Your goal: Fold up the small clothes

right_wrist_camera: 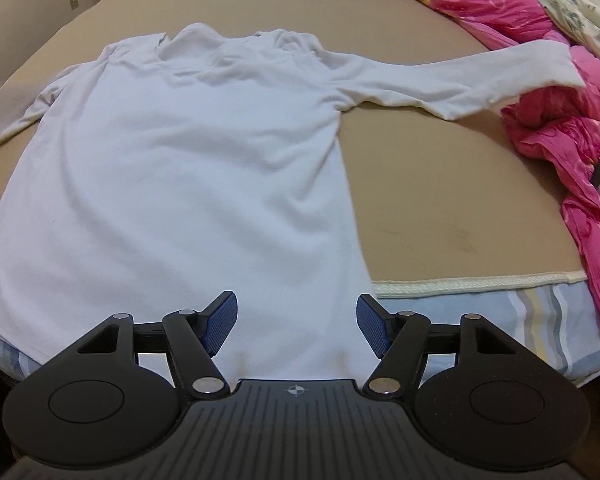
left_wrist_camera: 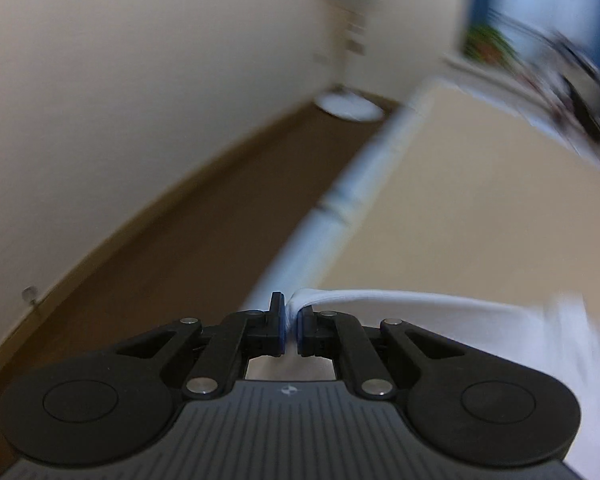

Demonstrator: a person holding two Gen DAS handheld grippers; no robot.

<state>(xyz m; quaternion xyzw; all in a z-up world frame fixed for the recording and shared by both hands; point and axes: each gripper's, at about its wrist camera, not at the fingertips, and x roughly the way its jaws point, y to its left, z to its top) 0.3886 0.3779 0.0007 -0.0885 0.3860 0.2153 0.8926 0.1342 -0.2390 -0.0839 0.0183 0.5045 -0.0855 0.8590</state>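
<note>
A white long-sleeved shirt [right_wrist_camera: 188, 168] lies spread flat on the tan bed cover [right_wrist_camera: 440, 184], hem toward me, collar at the far end. Its right sleeve [right_wrist_camera: 460, 80] stretches out to the right and ends on pink bedding. My right gripper [right_wrist_camera: 294, 324] is open and empty, its blue pads on either side of the hem's lower right part, just above the cloth. My left gripper [left_wrist_camera: 291, 326] is shut on a pinched edge of the white shirt [left_wrist_camera: 420, 316], which trails off to the right. That view is blurred.
A crumpled pink quilt [right_wrist_camera: 572, 136] and floral bedding [right_wrist_camera: 580, 4] lie along the bed's right side. The mattress's striped edge [right_wrist_camera: 500, 320] runs below the cover. In the left wrist view, brown floor [left_wrist_camera: 172, 248], a cream wall and a white fan base [left_wrist_camera: 350, 106] lie beyond the bed's edge.
</note>
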